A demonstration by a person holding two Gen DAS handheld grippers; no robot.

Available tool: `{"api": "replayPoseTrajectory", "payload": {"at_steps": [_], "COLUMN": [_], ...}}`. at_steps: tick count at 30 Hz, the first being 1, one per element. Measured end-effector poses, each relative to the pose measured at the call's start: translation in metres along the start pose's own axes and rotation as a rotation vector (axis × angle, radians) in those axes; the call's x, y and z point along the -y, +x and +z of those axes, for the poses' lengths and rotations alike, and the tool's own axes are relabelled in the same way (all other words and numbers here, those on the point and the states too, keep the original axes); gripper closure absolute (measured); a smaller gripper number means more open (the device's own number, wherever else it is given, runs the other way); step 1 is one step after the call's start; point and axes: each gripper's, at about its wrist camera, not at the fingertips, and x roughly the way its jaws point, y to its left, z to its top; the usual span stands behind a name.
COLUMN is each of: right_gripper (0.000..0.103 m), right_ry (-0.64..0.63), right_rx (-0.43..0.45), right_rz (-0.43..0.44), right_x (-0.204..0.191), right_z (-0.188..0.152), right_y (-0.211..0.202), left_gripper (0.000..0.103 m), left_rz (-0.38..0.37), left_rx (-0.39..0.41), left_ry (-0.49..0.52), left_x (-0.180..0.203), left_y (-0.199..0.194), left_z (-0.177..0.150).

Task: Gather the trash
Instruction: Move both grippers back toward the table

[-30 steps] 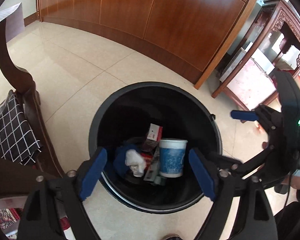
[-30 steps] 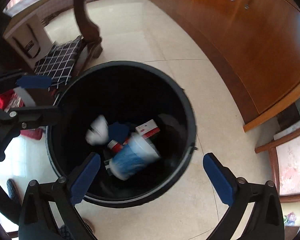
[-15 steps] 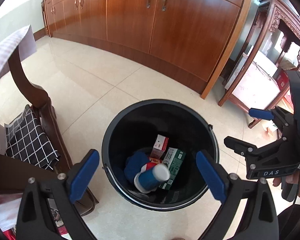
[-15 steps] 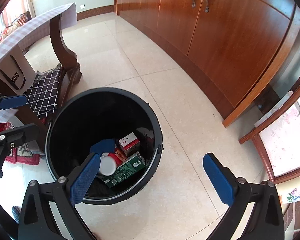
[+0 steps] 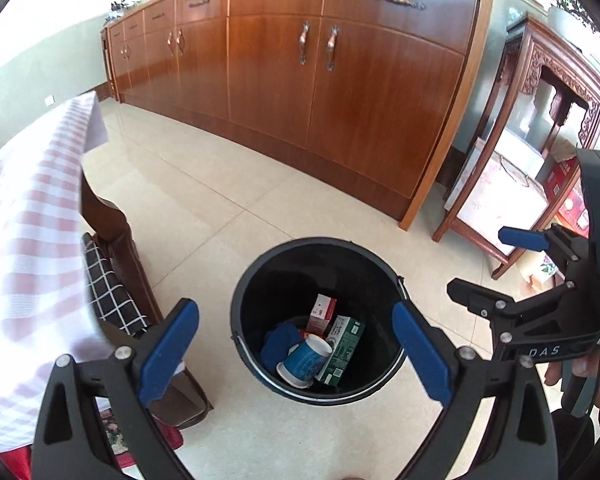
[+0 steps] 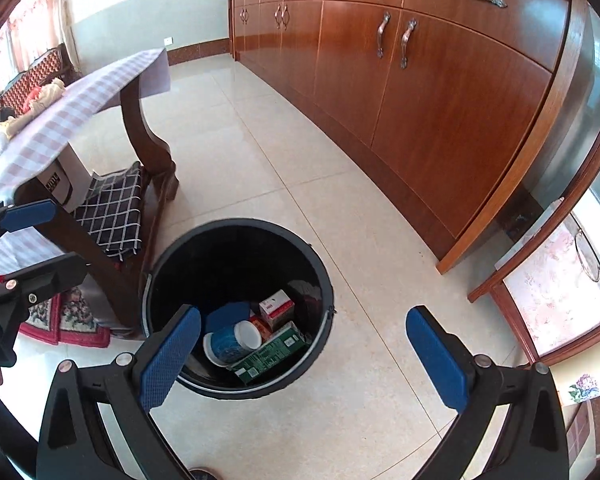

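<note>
Hard to read first: the trash lies deep in the black bin (image 5: pixel 256 280), dark in there, so I can't tell what's under the top layer. Blue-and-white paper cup (image 5: pixel 305 360) on its side, mouth toward me in the left cam. Green carton (image 5: pixel 342 344) just beside it, touching; print too small to read. Red-and-white small box (image 5: pixel 322 312) behind them, and a dark blue item (image 5: pixel 278 342), shape unclear. In the right cam my own left pad covers part of the bin's near rim.

Tabletop w/ checked cloth (image 6: pixel 100 84) is cut off at frame edge; lumps on it too blurred to name. A checked dark cloth (image 6: pixel 114 208) hangs low by the table leg. Wood cabinets (image 5: pixel 340 88) behind, tiled floor (image 5: pixel 204 208) all round.

Pose: left gripper (image 5: pixel 296 354) above the bin, tilted steeply down, jaws wide apart, nothing btwn them. Right gripper (image 6: pixel 304 354) likewise angled down, jaws wide apart, empty, bin off to its left side. In the left cam the right gripper shows at far right, w/ the person's fingers (image 5: pixel 580 368) on its handle.
</note>
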Motion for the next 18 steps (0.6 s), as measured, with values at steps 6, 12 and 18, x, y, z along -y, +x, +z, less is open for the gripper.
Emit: {"api": "replayPoseTrajectory", "payload": {"at_steps": [6, 12, 18], "right_gripper": [0.000, 0.000, 0.000], "right_ry": [-0.023, -0.072, -0.113], "right_rx": [0.052, 0.095, 0.114], "right_rz": [0.023, 0.063, 0.125], "right_x": [-0.024, -0.061, -0.105], "right_z": [0.010, 0.022, 0.037], "right_y": [-0.025, -0.043, -0.050], "left_gripper": [0.005, 0.005, 0.005], "left_rz": [0.038, 0.117, 0.207], "left_rx": [0.051, 0.090, 0.128], "left_ry": [-0.026, -0.072, -0.141], "left_x": [-0.021, -0.048, -0.085], "left_y": [-0.037, -0.070, -0.102], "left_z": [0.000, -0.005, -0.014]}}
